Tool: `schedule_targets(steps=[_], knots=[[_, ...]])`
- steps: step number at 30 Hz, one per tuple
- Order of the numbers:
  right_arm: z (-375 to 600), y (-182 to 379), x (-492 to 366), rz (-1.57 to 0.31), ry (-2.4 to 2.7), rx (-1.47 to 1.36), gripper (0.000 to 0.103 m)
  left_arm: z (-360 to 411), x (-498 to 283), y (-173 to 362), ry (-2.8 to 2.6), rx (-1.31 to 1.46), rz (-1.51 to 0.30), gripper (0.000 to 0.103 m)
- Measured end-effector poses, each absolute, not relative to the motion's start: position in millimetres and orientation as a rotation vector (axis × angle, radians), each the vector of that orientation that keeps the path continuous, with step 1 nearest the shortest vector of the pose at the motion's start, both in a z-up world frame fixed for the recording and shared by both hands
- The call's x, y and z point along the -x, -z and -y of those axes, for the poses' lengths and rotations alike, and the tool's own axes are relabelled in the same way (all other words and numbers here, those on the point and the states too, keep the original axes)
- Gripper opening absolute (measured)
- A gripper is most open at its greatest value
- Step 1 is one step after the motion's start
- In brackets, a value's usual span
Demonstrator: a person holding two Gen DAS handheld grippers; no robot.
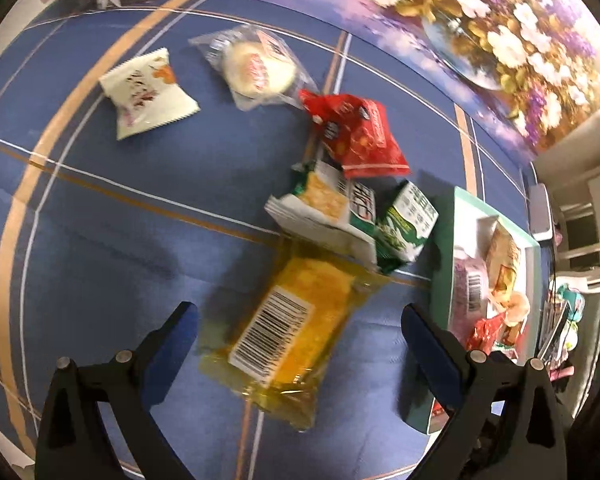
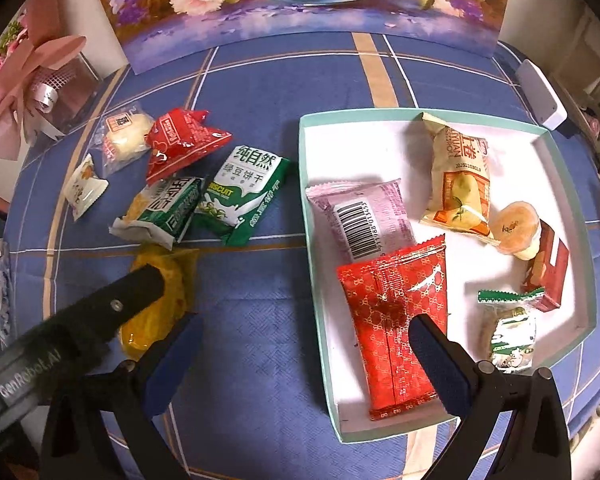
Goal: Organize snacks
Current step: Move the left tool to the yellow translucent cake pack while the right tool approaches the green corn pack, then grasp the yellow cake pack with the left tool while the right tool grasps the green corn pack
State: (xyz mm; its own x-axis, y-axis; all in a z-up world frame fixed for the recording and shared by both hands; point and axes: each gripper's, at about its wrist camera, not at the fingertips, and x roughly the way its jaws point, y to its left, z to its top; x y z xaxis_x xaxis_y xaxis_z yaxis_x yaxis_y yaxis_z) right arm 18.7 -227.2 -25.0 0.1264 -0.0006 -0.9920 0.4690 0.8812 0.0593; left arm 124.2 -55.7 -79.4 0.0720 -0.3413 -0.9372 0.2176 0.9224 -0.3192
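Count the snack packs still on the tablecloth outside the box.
6: a yellow pack between the left gripper's fingers, two green-white packs beyond it, a red pack, a clear-wrapped bun, a small white pack farthest left. None seems hidden.

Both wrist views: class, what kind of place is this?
Probably a home table: a checked blue tablecloth, a floral painting propped behind, and packaged snacks beside a shallow box.

Black left gripper (image 1: 300, 320), blue finger pads (image 1: 172, 356), silver screws, right gripper (image 2: 306, 342) alike, "GenRobot.AI" lettering
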Motion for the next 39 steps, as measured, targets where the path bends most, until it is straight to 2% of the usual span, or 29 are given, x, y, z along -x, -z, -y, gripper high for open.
schedule_targets(steps=[7,8,10,12,18,29,39], knots=[[227.0,30.9,-19.4,-1.435,0.362,-0.390,0.103,60.5,-122.9,89.9,0.422,0.120,-1.478,0.088],[227.3,31.1,-19.6,-1.437,0.364,-0.386,0.103,59.2,-122.0,90.3,0.423,0.127,-1.480,0.084],[225.3,31.3,-20.5,-1.437,0.366,-0.382,0.103,55.5,-121.2,90.5,0.422,0.135,-1.484,0.069],[225.1,31.7,-21.4,-1.433,0.367,-0.388,0.103,52.6,-121.0,91.7,0.412,0.131,-1.488,0.063],[227.2,29.8,-22.1,-1.430,0.373,-0.393,0.103,39.4,-122.0,89.8,0.397,0.151,-1.477,0.058],[223.5,31.6,-24.5,-1.422,0.369,-0.393,0.103,-13.5,-136.1,89.2,0.303,0.296,-1.460,0.057],[212.1,14.3,-49.6,-1.310,0.303,-0.437,0.103,-50.1,-150.4,83.4,0.191,0.367,-1.394,0.056]])
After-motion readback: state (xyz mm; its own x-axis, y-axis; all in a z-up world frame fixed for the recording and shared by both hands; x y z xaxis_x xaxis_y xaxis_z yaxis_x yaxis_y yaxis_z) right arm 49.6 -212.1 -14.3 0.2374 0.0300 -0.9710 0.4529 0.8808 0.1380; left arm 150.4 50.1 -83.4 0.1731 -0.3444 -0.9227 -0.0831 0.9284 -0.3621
